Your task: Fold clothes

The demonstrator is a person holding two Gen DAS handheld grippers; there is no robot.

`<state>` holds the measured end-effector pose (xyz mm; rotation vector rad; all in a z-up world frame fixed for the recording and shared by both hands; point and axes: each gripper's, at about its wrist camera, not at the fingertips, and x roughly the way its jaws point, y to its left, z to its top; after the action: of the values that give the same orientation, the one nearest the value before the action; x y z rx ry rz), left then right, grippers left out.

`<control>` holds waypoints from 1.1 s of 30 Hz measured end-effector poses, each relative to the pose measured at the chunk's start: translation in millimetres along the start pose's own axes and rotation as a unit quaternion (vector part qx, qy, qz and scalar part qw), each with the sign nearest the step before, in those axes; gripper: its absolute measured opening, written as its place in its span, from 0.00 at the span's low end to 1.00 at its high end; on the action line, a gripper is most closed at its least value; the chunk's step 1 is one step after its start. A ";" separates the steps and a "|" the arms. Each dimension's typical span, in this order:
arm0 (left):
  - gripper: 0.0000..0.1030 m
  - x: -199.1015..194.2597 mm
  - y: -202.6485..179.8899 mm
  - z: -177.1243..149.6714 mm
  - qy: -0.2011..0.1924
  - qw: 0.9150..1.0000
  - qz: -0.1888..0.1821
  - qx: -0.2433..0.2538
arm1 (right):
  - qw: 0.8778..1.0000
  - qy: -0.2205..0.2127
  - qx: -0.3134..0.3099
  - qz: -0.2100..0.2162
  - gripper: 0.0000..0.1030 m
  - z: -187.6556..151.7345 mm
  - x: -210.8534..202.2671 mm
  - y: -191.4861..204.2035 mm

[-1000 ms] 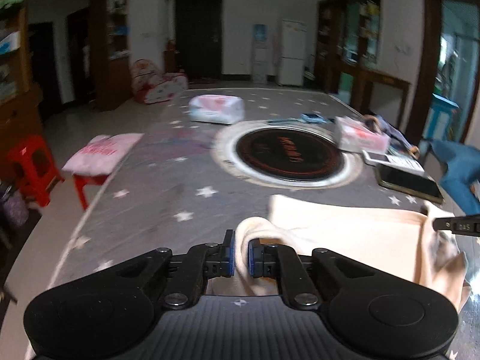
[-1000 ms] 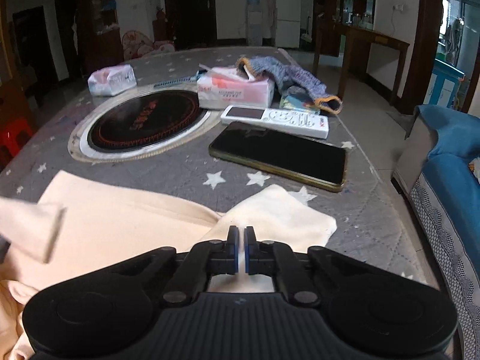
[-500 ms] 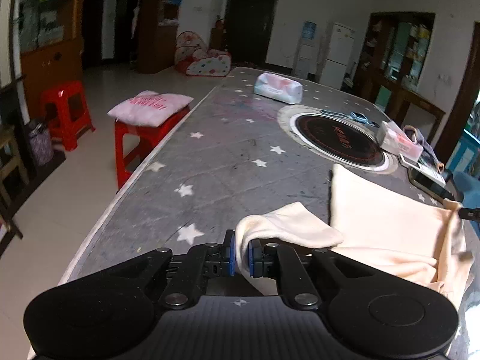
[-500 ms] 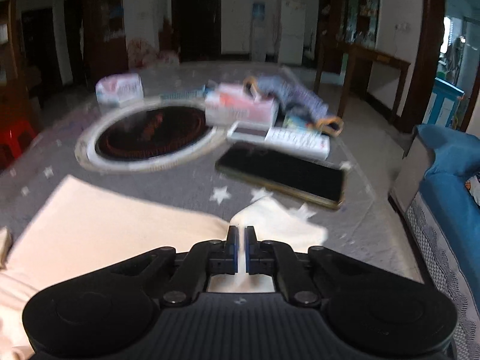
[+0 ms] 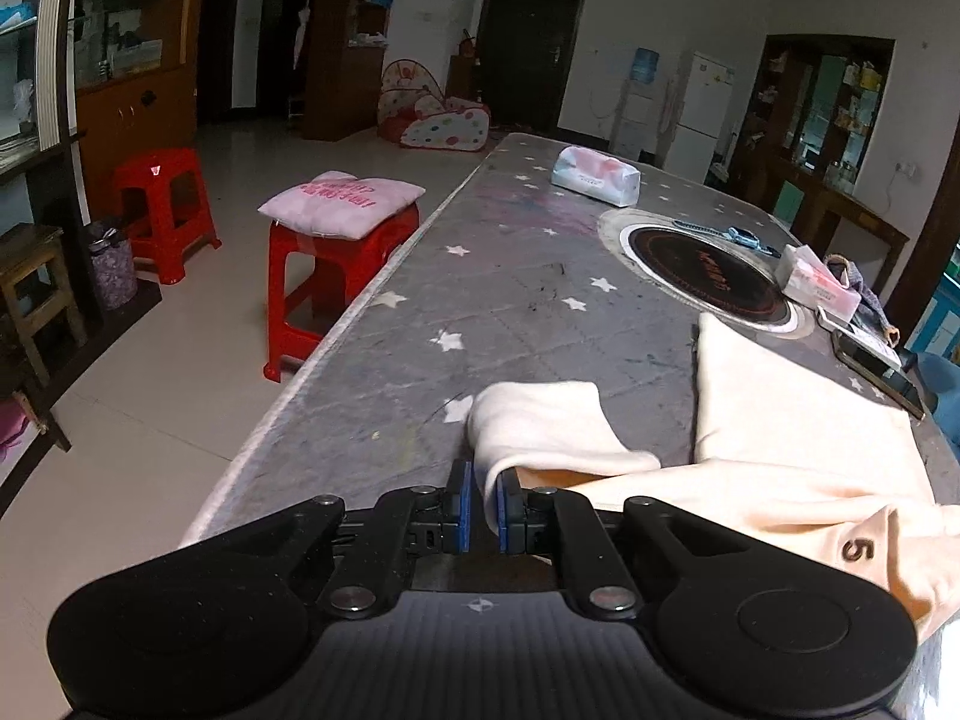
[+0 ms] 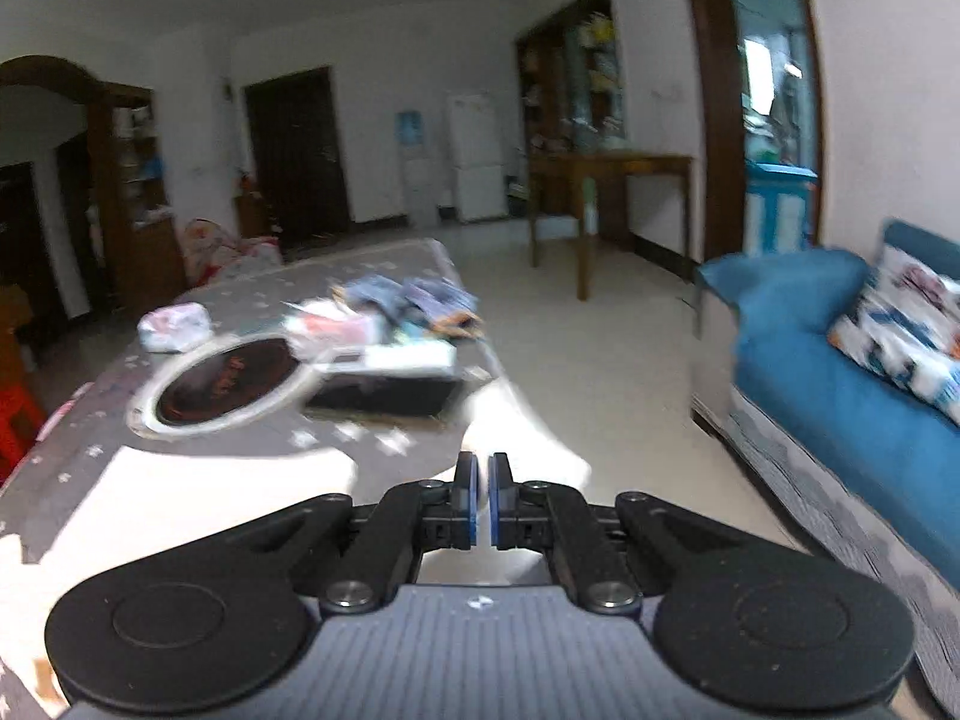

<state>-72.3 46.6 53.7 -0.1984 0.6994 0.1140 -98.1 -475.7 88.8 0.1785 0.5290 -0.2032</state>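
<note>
A cream garment [image 5: 798, 414] lies spread on the grey star-patterned table [image 5: 516, 294]. My left gripper [image 5: 485, 483] is shut on one sleeve [image 5: 540, 426] near the table's left edge. My right gripper [image 6: 482, 477] is shut on the other sleeve [image 6: 516, 426], lifted off the right side of the table; that view is blurred. The garment's body also shows in the right wrist view [image 6: 210, 492]. A dark "5" mark [image 5: 857, 550] sits on the bunched near part.
An induction hob [image 5: 702, 270], tissue packs [image 5: 594, 174] [image 5: 816, 282], a phone [image 5: 882, 366], a remote and knitwear sit on the far half. Red stools [image 5: 324, 264] with a pink cushion stand left of the table. A blue sofa [image 6: 840, 396] is on the right.
Both grippers swung outward with their sleeves: the left toward the table's left edge, the right up and off the right side. The garment body stayed flat.
</note>
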 end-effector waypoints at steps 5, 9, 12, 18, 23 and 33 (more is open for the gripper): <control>0.16 -4.3 7.5 -2.7 0.020 1.000 0.013 0.013 | 0.997 0.069 -0.014 -0.043 0.05 -30.2 13.8 -21.6; 0.48 -18.3 14.9 2.3 0.006 0.999 0.030 0.020 | 0.996 0.073 -0.027 -0.039 0.08 -33.8 5.8 -23.1; 0.52 -31.0 25.6 11.1 -0.012 0.999 0.036 -0.007 | 0.996 0.062 -0.059 -0.015 0.10 -28.7 -4.7 -7.5; 0.54 -40.5 39.1 18.6 -0.026 0.996 0.066 -0.051 | 0.984 0.069 -0.128 0.105 0.27 -26.4 -21.2 48.4; 0.53 -51.9 -9.2 10.0 -0.034 0.998 -0.041 0.031 | 0.955 0.103 -0.185 0.207 0.27 -36.6 -18.5 107.4; 0.55 -35.0 -129.5 -22.3 0.021 0.953 -0.222 0.205 | 0.901 0.148 -0.267 0.310 0.27 -64.2 -20.4 185.3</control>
<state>-90.8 -85.8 78.2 0.0455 0.6902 -0.4656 -102.2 -279.9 66.3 -0.1677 0.7843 0.6021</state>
